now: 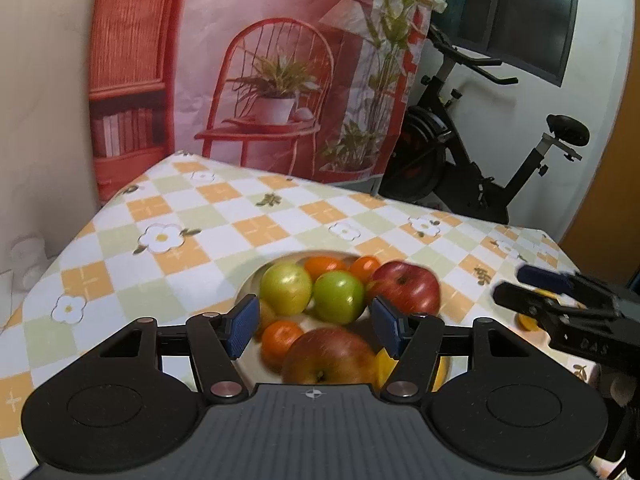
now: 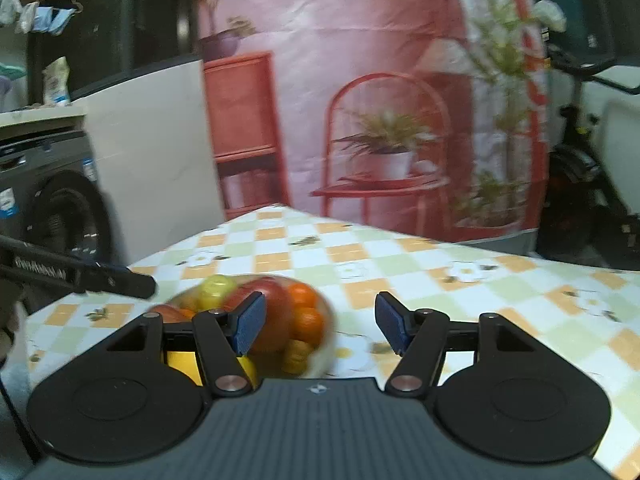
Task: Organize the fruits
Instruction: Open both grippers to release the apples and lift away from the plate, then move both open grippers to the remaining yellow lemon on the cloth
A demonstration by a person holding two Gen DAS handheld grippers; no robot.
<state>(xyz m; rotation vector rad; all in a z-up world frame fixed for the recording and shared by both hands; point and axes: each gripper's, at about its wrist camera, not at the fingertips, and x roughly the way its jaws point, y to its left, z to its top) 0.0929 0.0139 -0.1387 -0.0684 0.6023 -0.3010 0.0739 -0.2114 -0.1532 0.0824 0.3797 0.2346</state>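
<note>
A pale bowl (image 1: 251,280) on the checked tablecloth (image 1: 200,220) holds two green apples (image 1: 286,288), a red apple (image 1: 408,286), a red-yellow apple (image 1: 330,356), several oranges (image 1: 280,338) and a yellow fruit (image 1: 384,364). My left gripper (image 1: 315,326) hovers open over the near side of the bowl, with nothing between its blue pads. In the right wrist view the bowl (image 2: 326,344) lies to the left of my right gripper (image 2: 320,326), which is open and empty over the cloth. The right gripper (image 1: 516,286) also shows at the right, above a small orange piece (image 1: 527,322).
The table's far edge meets a printed pink backdrop (image 1: 260,80). An exercise bike (image 1: 480,152) stands behind the table's right corner. A washing machine (image 2: 60,216) stands beyond the left edge. A finger of the left gripper (image 2: 120,278) reaches in beside the bowl.
</note>
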